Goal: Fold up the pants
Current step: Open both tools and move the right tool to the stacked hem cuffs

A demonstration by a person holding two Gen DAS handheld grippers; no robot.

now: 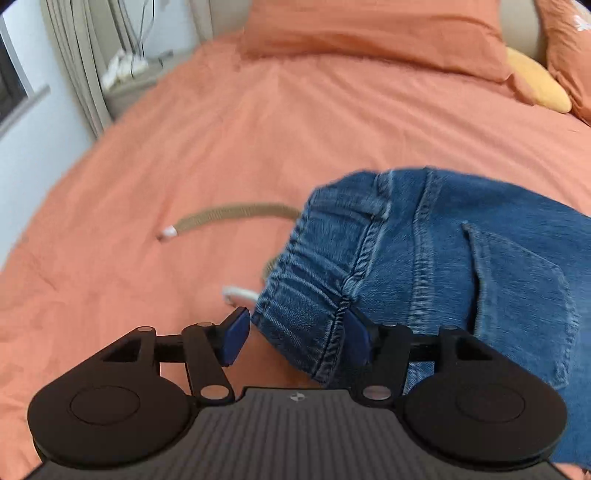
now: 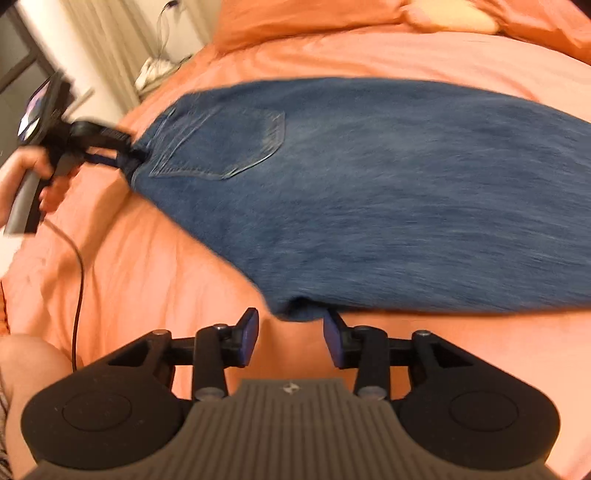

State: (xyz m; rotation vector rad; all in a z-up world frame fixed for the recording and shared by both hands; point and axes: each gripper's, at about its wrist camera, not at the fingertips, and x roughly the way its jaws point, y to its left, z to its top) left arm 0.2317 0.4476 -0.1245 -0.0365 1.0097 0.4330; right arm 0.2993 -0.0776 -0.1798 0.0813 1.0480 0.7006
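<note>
Blue denim pants (image 2: 369, 192) lie across the orange bed, back pocket up, waistband to the left. In the left wrist view the elastic waistband (image 1: 317, 280) sits between the jaws of my left gripper (image 1: 295, 332), which are spread wide. A tan drawstring (image 1: 229, 216) trails from the waist. My right gripper (image 2: 291, 336) is open at the near edge of the pants, the denim's lower fold just in front of its blue pads (image 2: 247, 332). The left gripper also shows in the right wrist view (image 2: 107, 144) at the waistband.
The orange bedcover (image 1: 221, 129) fills both views. Orange pillows (image 1: 369, 33) and a yellow cushion (image 1: 535, 85) lie at the head. A bedside stand with cables (image 1: 125, 70) and curtains are at the far left. A black cable (image 2: 77, 280) runs over the bed.
</note>
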